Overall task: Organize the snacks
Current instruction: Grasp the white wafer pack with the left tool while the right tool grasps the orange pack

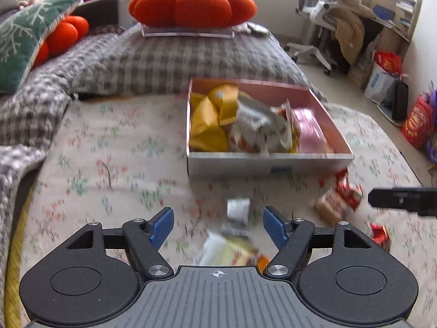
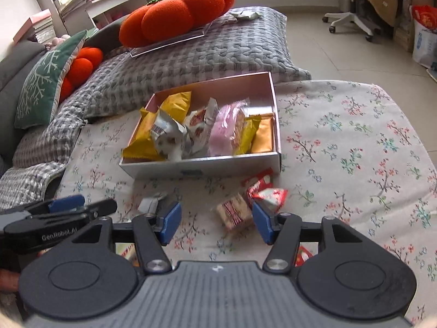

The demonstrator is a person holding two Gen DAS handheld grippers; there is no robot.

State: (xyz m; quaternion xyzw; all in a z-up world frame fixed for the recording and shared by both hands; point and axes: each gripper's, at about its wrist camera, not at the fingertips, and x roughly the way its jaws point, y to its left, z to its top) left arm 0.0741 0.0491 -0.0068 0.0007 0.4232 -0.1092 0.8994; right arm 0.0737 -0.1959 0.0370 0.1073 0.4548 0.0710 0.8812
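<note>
A pink-lined white box [image 1: 267, 162] [image 2: 202, 166] stands on the floral cloth, filled with yellow, white and pink snack packets. My left gripper [image 1: 218, 225] is open above a white and yellow packet [image 1: 232, 243] lying on the cloth; it holds nothing. My right gripper [image 2: 217, 218] is open and empty, just above a clear-wrapped biscuit packet [image 2: 235, 213]. Red and white packets [image 2: 263, 188] [image 1: 344, 188] lie in front of the box. The left gripper [image 2: 54, 213] shows at the left of the right wrist view, the right one's tip [image 1: 401, 196] in the left wrist view.
A grey quilted cushion [image 1: 174, 60] [image 2: 191, 52] lies behind the box with an orange pumpkin pillow [image 1: 194, 4] [image 2: 174, 13] on a clear tray. A green pillow [image 1: 24, 38] is at the left. An office chair [image 1: 316, 19] and bags [image 1: 418, 120] stand on the floor to the right.
</note>
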